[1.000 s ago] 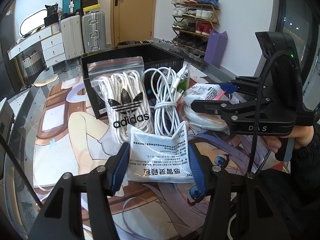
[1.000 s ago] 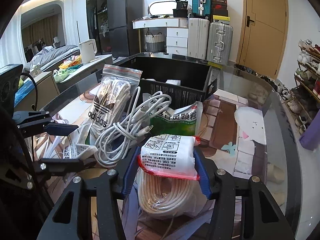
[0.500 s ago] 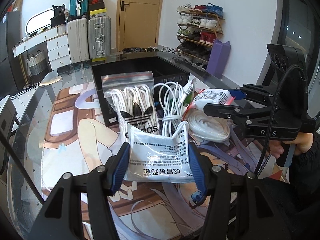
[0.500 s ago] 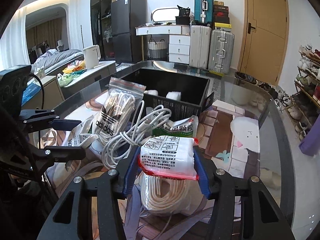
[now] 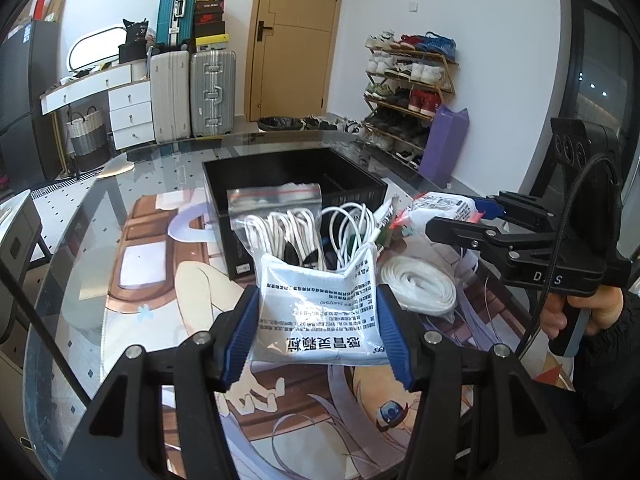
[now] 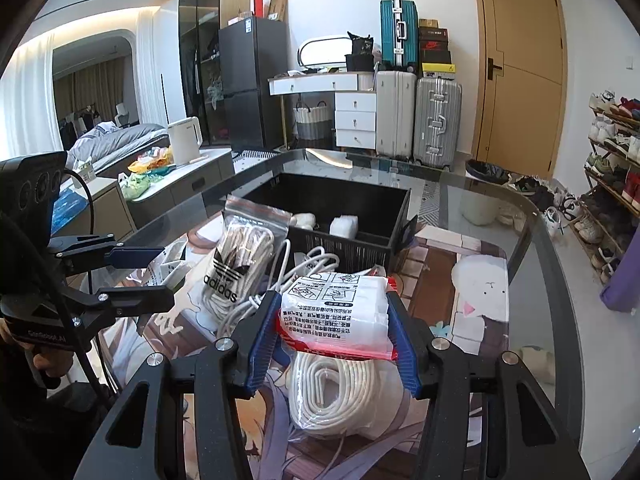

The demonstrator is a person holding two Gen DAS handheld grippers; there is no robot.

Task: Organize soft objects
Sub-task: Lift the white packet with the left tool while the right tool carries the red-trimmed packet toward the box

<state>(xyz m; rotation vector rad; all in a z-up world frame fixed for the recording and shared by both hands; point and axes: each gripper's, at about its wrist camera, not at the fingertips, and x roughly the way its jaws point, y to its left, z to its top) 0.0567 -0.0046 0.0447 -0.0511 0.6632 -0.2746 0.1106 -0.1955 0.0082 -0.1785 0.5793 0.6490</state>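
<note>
Fingers (image 5: pixel 240 336) of both grippers clamp printed packets (image 5: pixel 316 312)

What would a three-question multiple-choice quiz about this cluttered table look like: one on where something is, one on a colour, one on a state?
1. Where is the adidas bag?
A. propped against the black basket
B. on the floor
C. on the shoe rack

2. What colour are the pads on the fingers?
A. red
B. blue
C. green

3. What is the left gripper doing?
A. hanging open
B. lying flat on the table
C. clamping a white packet

Answers: 1 A, it leans on the basket's front wall; 2 B, blue ribbed pads; 3 C, both fingers press the packet's sides.
</note>
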